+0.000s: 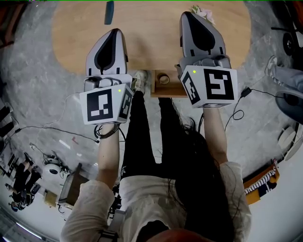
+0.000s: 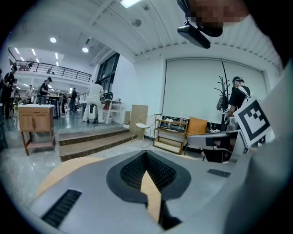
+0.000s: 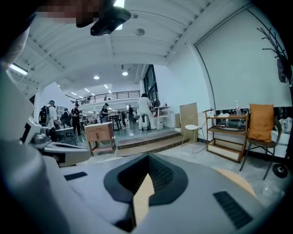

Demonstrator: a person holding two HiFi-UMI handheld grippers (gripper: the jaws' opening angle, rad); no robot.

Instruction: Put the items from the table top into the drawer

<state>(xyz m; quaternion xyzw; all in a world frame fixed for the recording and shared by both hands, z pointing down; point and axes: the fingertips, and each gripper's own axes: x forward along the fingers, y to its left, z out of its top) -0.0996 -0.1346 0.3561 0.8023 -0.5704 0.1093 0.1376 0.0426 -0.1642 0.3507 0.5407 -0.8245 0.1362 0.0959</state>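
Tabletop (image 1: 151, 45) of rounded pale wood underlies left claw (image 1: 114, 31), right claw (image 1: 186, 14).

Grey left tongs (image 1: 113, 32) and right tongs (image 1: 188, 15) bear black-and-white marker cubes (image 1: 105, 105); pale sleeves (image 1: 85, 201), black trousers (image 1: 142, 137).

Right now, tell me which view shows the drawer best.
The head view: the drawer stands open below the table edge, a roll inside. Both gripper views look across the room and miss it.
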